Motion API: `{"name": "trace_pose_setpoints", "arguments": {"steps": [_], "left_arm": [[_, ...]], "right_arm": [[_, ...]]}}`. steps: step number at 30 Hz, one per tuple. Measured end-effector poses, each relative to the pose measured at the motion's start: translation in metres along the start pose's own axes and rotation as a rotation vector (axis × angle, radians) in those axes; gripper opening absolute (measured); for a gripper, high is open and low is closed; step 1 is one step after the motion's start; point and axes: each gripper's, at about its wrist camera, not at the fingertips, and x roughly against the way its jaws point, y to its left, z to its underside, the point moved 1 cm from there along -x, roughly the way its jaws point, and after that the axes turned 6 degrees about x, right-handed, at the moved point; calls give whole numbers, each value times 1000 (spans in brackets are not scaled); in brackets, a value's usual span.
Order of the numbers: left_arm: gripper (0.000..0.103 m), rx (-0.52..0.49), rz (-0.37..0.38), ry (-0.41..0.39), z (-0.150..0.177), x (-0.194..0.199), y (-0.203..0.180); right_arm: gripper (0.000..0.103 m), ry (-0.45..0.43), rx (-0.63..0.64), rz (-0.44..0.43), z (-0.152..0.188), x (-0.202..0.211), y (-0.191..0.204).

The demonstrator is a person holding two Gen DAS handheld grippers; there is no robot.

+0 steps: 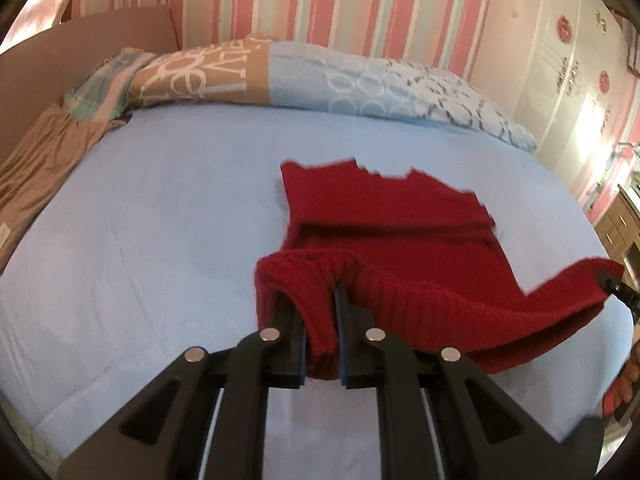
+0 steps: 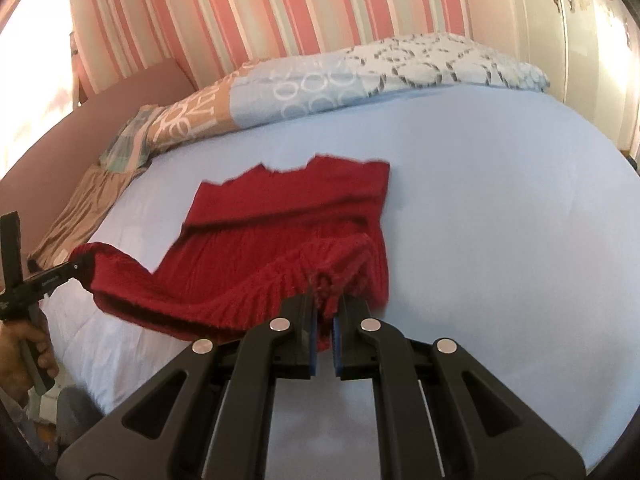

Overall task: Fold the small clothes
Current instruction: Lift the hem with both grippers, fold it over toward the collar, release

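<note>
A red knitted sweater (image 1: 384, 216) lies partly on the light blue bed sheet (image 1: 160, 208), its near ribbed hem lifted off the bed. My left gripper (image 1: 320, 300) is shut on the hem's left corner, the knit bunched between its blue pads. My right gripper (image 2: 325, 304) is shut on the hem's right corner of the same red sweater (image 2: 288, 216). Between the two grips the hem hangs in a slack band. Each view catches the other gripper at its side: the right gripper (image 1: 618, 286) and the left gripper (image 2: 64, 272), held by a hand (image 2: 24, 344).
Patterned pillows (image 1: 320, 76) lie along the striped wall at the bed's far side. A brown cloth (image 1: 48, 160) bunches at the far left beside a padded headboard (image 1: 60, 56). A white wardrobe (image 1: 560, 80) stands to the right, with a wooden drawer unit (image 1: 620, 220).
</note>
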Motion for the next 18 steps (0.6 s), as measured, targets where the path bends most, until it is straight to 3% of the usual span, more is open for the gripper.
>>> {"name": "trace_pose_setpoints", "arguments": {"steps": [5,8,13,18], "left_arm": [[11,56,-20,-5,-54,-47,3],[11,29,-54,-17,-86,-77,-4],[11,41,-89,-15,-118,-124,-8],[11,45,-127,7,-144,-178,-9]], "right_arm": [[6,0,-42,6,-45,-42,-17],[6,-3,-40,23,-74,-69,-24],[6,14,-36,46,-117,-123,-37],[6,54,-52,51,-139,-176,-51]]}}
